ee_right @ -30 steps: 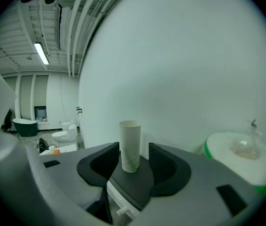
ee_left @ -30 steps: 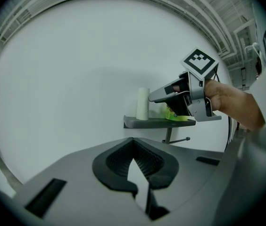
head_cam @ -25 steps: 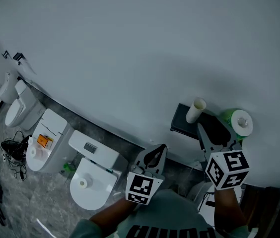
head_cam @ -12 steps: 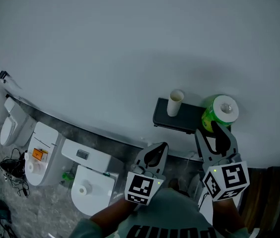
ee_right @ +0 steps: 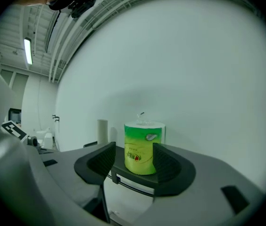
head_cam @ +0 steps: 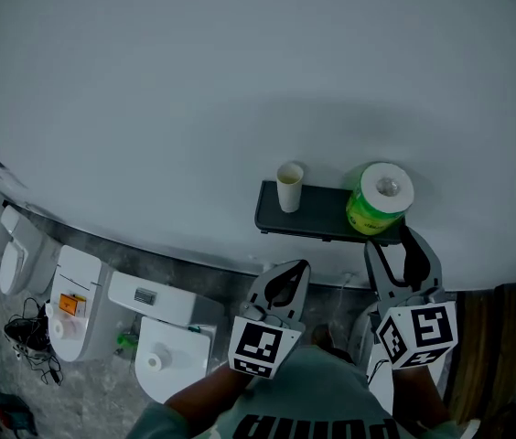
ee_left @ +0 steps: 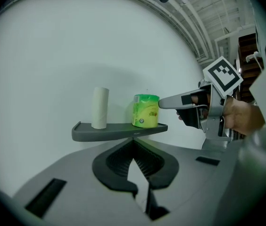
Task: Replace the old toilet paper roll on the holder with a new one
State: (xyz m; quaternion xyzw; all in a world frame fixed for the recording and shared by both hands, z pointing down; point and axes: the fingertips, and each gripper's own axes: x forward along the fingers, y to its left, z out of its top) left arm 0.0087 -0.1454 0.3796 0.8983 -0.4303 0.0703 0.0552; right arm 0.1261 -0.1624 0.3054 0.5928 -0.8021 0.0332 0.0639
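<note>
While I line up on the dark wall shelf [head_cam: 317,219], the right gripper [head_cam: 403,245] points nearly level at the new toilet paper roll [head_cam: 379,199]. Its fingers [ee_right: 100,161] are opening, and nothing is pressed between them. The green-wrapped roll stands upright on the shelf, its long axis vertical. It sits dead ahead of these fingers and just past their tips, so the right gripper view frames it squarely in the gap. One finger lies to each side of the roll's line, and the gap looks slightly wider than the roll. From the left gripper view, the right fingertips seem to stop just short of the wrapper, though I cannot tell whether they graze it.

The left gripper [head_cam: 295,273] hangs farther back from the shelf with its fingers [ee_left: 123,159] drawn together at the tips, holding nothing. The bare cardboard tube [head_cam: 289,187], also upright, stands ahead of those fingers at the far end of the shelf, well apart from the roll.

By my reading the right hand is plainly the nearer one, and the roll is its pick. The coming move turns on a straight push forward until the fingers flank the roll's round sides, then a squeeze across its width. A high or skewed approach could tip it off the shelf's front edge.
</note>
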